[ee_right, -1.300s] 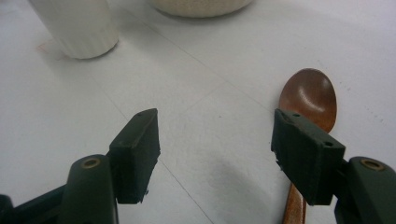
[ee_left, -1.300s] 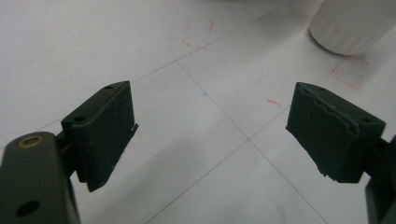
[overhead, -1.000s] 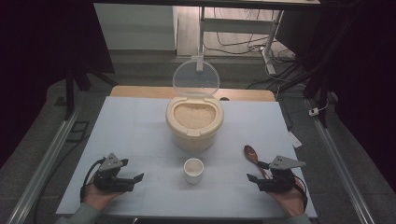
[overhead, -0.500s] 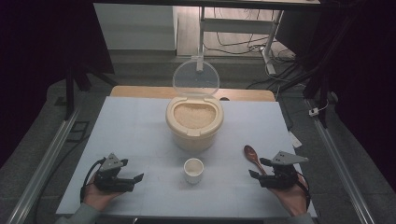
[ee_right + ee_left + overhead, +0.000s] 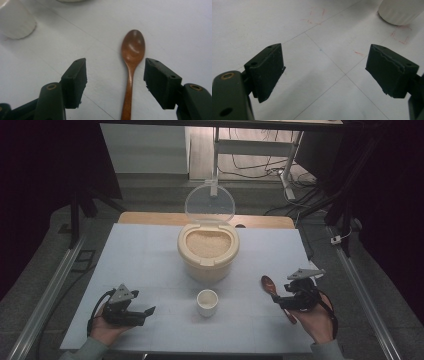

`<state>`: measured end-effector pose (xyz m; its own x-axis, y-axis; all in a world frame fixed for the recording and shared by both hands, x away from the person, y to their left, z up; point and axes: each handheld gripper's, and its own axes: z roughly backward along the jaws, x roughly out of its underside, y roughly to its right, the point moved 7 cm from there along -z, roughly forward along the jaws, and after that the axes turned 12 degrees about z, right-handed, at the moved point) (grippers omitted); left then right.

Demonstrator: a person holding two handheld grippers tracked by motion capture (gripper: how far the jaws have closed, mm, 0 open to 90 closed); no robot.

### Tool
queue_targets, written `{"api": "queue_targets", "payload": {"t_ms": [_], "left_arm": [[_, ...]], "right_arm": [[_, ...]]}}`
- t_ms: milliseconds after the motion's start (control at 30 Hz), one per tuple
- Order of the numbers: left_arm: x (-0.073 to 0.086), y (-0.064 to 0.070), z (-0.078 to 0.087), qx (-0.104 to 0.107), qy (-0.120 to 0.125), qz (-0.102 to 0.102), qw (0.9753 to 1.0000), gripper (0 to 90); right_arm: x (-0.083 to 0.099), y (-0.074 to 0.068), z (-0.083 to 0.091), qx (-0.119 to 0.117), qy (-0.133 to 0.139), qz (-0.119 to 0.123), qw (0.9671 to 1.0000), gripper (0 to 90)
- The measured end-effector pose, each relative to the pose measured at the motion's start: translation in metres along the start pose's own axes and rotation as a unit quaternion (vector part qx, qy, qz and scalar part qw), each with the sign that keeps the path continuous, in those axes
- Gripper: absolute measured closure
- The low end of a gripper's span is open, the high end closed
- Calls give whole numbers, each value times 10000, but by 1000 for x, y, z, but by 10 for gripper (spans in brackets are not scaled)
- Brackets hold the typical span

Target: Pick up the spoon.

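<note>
A cream rice container (image 5: 208, 251) full of rice stands mid-table with its clear lid (image 5: 210, 203) flipped up behind it. In front of it sits a small white cup (image 5: 207, 302). A brown wooden spoon (image 5: 274, 292) lies on the right part of the table, bowl pointing away. My right gripper (image 5: 276, 298) is open low over the spoon's handle; in the right gripper view the spoon (image 5: 131, 62) lies between the spread jaws, nearer the right one. My left gripper (image 5: 148, 313) rests open near the front left, holding nothing, with the cup (image 5: 400, 11) ahead to its right.
The white tabletop (image 5: 140, 255) has faint red marks and thin seams. A wooden board edge (image 5: 150, 218) shows behind it. Metal rails (image 5: 50, 290) run along both sides, and a stand with cables (image 5: 280, 165) is on the floor beyond.
My right gripper has moved a little left and forward, coming over the spoon's handle. The left gripper has stayed put.
</note>
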<state>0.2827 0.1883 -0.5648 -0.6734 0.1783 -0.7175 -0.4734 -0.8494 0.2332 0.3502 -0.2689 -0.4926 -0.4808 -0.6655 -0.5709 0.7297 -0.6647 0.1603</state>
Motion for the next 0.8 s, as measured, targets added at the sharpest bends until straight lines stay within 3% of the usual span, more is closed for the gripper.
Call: {"api": "queue_targets", "payload": {"t_ms": [200,333,467,633,800], "left_arm": [[0,-1,-1,-17,-12,-23,10000,146],[1,-2,-2,-29,-40,-21,10000,146],[1,-1,-3,-59,-69,-50,9999,145],[2,-2,-4,-72,-85,-63,9999,145],[3,-2,-4,-69,-113,-76,9999,145]], "right_arm": [[1,4,-3,-79,-167,-117,9998,360],[18,6,-10,-133,-714,-150,9972,379],[30,8,-17,-260,-928,-211,9951,403],[38,8,-24,-414,-1117,-265,9925,425],[43,8,-30,-389,-1281,-238,9907,454]]}}
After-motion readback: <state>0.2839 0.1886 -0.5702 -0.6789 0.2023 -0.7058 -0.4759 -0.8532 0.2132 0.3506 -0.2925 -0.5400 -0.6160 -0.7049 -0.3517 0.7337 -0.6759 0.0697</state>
